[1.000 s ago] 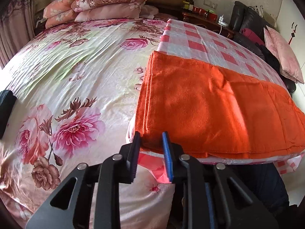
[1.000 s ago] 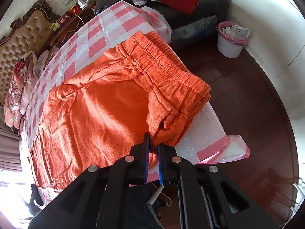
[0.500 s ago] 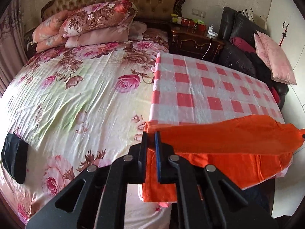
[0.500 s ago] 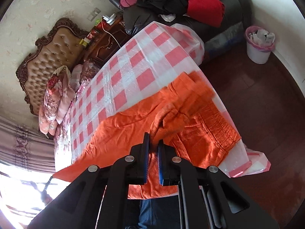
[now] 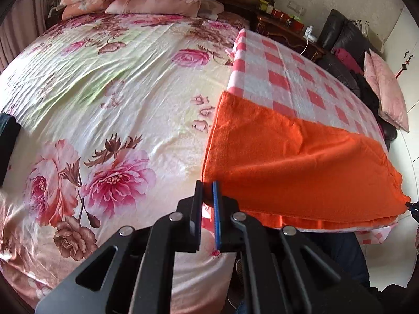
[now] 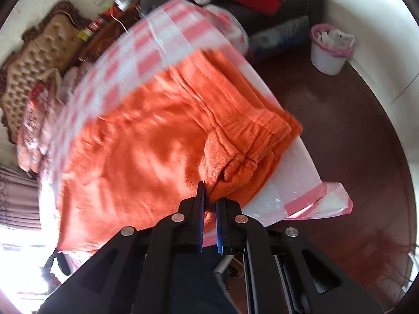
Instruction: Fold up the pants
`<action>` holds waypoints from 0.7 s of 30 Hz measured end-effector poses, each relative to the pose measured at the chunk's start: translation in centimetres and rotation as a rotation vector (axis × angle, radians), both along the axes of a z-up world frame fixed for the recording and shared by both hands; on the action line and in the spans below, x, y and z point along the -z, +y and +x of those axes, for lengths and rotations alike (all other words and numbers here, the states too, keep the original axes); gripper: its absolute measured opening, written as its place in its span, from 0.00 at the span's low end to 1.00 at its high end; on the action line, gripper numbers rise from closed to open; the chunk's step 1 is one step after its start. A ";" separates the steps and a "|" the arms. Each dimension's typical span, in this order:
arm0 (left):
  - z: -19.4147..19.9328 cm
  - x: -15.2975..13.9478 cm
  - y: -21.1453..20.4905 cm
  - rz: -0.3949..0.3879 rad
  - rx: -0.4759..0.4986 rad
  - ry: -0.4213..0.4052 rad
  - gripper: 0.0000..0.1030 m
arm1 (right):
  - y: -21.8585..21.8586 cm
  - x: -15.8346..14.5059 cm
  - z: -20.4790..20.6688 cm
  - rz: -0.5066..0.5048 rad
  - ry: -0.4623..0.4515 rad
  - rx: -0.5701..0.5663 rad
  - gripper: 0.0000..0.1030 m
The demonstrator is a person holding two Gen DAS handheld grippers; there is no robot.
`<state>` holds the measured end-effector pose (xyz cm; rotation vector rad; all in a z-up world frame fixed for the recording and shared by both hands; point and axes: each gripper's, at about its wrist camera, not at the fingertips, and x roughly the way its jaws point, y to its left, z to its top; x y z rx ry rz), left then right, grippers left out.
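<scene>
My bright orange fleece pants point(image 5: 296, 167) lie folded on the checked cloth point(image 5: 285, 83) over the bed point(image 5: 104, 99). My left claw point(image 5: 207, 209) and right claw point(image 6: 209, 209) each stay clamped on a near corner.

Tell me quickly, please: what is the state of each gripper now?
Left gripper: closed on the corner of the orange pants.
Right gripper: closed on the pants near the waistband.

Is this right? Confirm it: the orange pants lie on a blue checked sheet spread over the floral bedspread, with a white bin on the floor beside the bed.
Not quite. The checked sheet is pink and white, not blue, as the left wrist view shows. The rest holds: the orange pants lie on it, over the floral bedspread, and the right wrist view shows the white bin on the floor.
</scene>
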<state>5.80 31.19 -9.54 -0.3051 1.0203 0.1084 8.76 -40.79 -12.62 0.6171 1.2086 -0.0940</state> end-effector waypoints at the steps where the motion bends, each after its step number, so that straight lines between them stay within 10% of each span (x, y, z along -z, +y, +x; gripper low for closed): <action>1: -0.1 -0.2 -0.2 0.004 0.005 -0.003 0.07 | 0.0 -0.8 -0.1 0.000 -0.016 -0.001 0.06; 21: -1.0 4.9 -1.5 -0.009 0.033 0.095 0.10 | -0.1 1.7 -0.3 -0.144 0.079 -0.025 0.06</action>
